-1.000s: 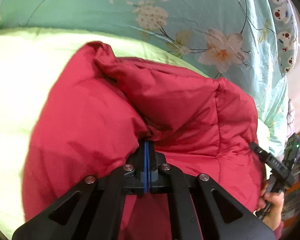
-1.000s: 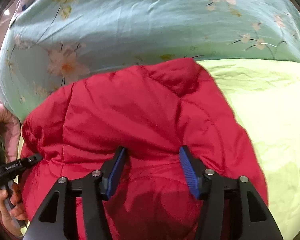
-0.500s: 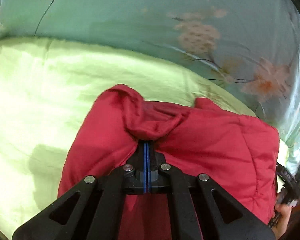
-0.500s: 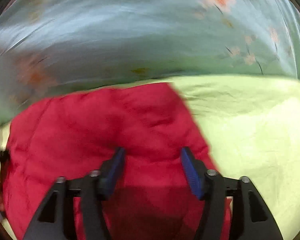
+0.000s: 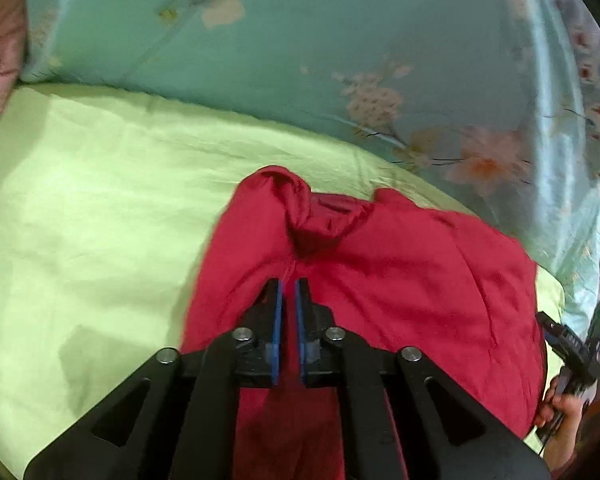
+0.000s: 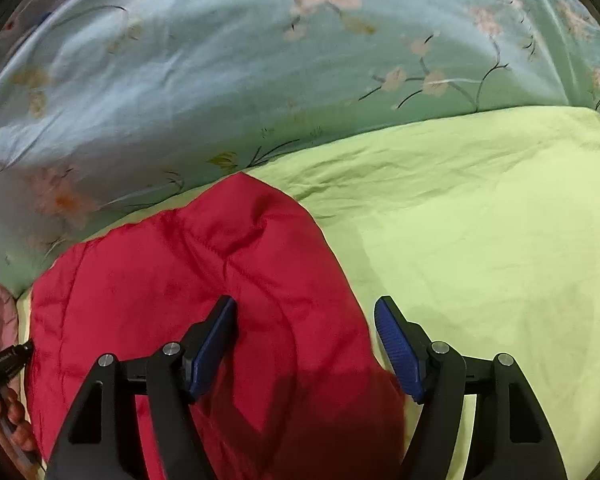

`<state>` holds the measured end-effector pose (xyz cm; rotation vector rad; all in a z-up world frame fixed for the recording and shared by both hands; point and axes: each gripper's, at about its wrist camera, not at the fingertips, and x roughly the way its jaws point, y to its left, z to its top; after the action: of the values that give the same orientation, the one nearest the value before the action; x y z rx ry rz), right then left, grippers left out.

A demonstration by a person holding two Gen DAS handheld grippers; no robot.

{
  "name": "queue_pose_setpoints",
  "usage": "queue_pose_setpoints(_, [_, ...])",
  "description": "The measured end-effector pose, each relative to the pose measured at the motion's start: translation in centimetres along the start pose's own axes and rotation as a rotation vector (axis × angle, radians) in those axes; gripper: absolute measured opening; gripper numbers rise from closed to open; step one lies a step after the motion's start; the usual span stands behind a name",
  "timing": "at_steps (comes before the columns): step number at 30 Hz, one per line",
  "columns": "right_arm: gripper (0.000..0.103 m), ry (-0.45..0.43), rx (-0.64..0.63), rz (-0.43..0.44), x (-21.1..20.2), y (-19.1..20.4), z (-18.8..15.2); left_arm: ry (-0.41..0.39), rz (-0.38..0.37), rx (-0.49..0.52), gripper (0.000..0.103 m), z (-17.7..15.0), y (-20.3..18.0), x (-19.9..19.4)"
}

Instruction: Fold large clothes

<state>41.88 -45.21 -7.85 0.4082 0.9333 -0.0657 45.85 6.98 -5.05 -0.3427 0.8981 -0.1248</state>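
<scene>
A red quilted jacket point(image 5: 420, 280) lies folded in a puffy bundle on the lime-green sheet point(image 5: 100, 208). It also shows in the right wrist view point(image 6: 204, 272). My left gripper point(image 5: 288, 292) hangs just above the jacket's near part, its blue pads a narrow gap apart, with no cloth pinched between them. My right gripper point(image 6: 304, 312) is wide open over the jacket's right edge and holds nothing. The other hand-held gripper shows at the right edge of the left wrist view point(image 5: 572, 352) and at the left edge of the right wrist view point(image 6: 4, 360).
A teal floral quilt point(image 5: 320, 48) is bunched along the far side of the bed; it also fills the top of the right wrist view point(image 6: 220, 60). A pink fabric point(image 5: 0, 48) lies at the far left. The green sheet point(image 6: 480, 220) stretches to the right of the jacket.
The jacket has been lowered and laid down on the sheet. My left gripper has let go, its pads now slightly apart. My right gripper stayed open and shifted to the right.
</scene>
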Motion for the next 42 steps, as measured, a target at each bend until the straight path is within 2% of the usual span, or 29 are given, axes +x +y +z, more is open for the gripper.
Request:
queue_pose_setpoints(1, [0.074, -0.002, 0.000, 0.015, -1.0, -0.5, -0.5, -0.016, -0.016, 0.008, 0.016, -0.9, 0.5, -1.5])
queue_pose_setpoints(2, [0.074, -0.003, -0.001, 0.028, -1.8, -0.5, -0.9, -0.031, -0.031, 0.013, 0.031, -1.8, 1.0, -2.8])
queue_pose_setpoints(3, [0.074, 0.000, -0.003, 0.052, -2.6, -1.0, -1.5, -0.046, -0.031, 0.017, 0.057, -2.8, 0.8, -4.2])
queue_pose_setpoints(5, [0.074, 0.015, -0.002, 0.086, -4.3, -1.9, -3.1, -0.083, -0.015, 0.027, 0.081, -4.9, 1.6, -6.6])
queue_pose_setpoints(7, [0.074, 0.030, -0.001, 0.122, -5.8, -2.6, -4.6, -0.083, -0.042, 0.037, 0.082, -6.8, 2.0, -8.0])
queue_pose_setpoints(9, [0.075, 0.042, 0.005, 0.142, -6.0, -2.6, -4.8, -0.053, -0.062, 0.033, 0.082, -7.9, 1.2, -7.1])
queue_pose_setpoints(13, [0.075, 0.052, 0.019, 0.185, -7.1, -3.0, -7.4, 0.005, -0.102, -0.003, 0.082, -10.4, 2.3, -6.3])
queue_pose_setpoints(15, [0.075, 0.057, 0.014, 0.206, -6.3, -2.7, -7.9, 0.019, -0.116, -0.021, 0.082, -11.8, 3.1, -6.6])
queue_pose_setpoints(18, [0.081, 0.069, -0.001, 0.227, -6.4, -2.3, -8.4, 0.023, -0.138, -0.041, 0.082, -12.6, 3.5, -6.5])
queue_pose_setpoints(22, [0.087, 0.098, -0.020, 0.257, -6.0, -2.2, -9.0, 0.032, -0.184, -0.077, 0.082, -12.7, 4.1, -5.7])
queue_pose_setpoints(25, [0.087, 0.130, -0.002, 0.278, -4.8, -2.7, -9.0, 0.053, -0.229, -0.103, 0.084, -12.6, 4.7, -4.5])
queue_pose_setpoints(28, [0.087, 0.167, 0.020, 0.317, -3.5, -3.1, -8.9, 0.074, -0.285, -0.143, 0.088, -12.4, 5.3, -3.4])
queue_pose_setpoints(35, [0.093, 0.204, 0.002, 0.360, -1.3, -2.4, -8.1, 0.083, -0.311, -0.164, 0.103, -12.1, 4.9, -1.9])
queue_pose_setpoints(38, [0.096, 0.220, 0.008, 0.385, -0.5, -2.2, -7.8, 0.108, -0.370, -0.207, 0.103, -12.3, 5.1, -0.9])
queue_pose_setpoints(42, [0.101, 0.261, 0.044, 0.442, 1.1, -2.5, -8.1, 0.113, -0.408, -0.227, 0.103, -12.3, 5.0, -0.2])
